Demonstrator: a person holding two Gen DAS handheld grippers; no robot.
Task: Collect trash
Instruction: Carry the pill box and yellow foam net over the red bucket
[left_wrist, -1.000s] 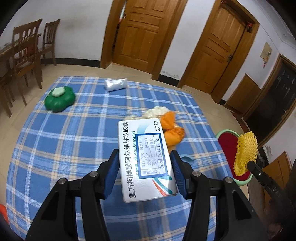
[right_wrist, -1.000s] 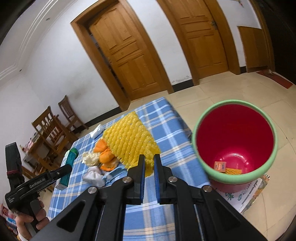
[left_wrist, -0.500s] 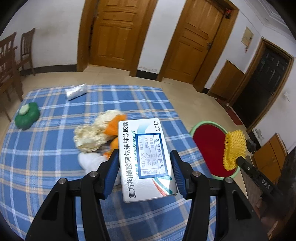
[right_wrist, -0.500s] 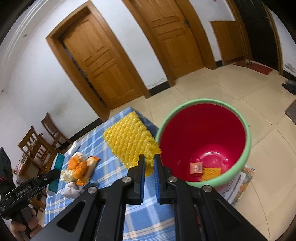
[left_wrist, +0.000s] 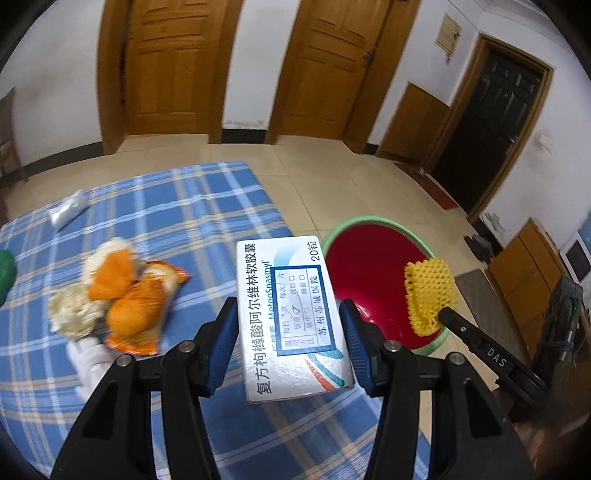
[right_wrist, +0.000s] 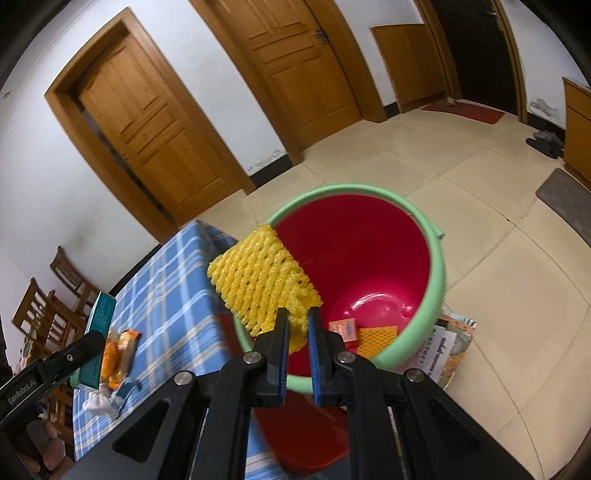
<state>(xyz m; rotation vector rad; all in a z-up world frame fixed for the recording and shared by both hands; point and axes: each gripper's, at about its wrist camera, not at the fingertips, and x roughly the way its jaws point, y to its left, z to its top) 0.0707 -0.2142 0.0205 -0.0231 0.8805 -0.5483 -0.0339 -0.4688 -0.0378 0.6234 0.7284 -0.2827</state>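
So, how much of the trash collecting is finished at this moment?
Done: a small orange box and a yellow net piece lie in the red bin. In hand: the right tongs hold a yellow foam net over the bin; the left tongs grip a medicine box. Left: orange peels, tissue and a silver packet on the table.

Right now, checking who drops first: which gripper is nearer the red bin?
Right. The right gripper holds the yellow foam net over the red bin; the left gripper, clamping the medicine box, is above the table.

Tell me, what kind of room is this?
Probably a dining room in a home: a table with a blue checked cloth, wooden dining chairs by the wall, panelled wooden doors, and a tiled floor.
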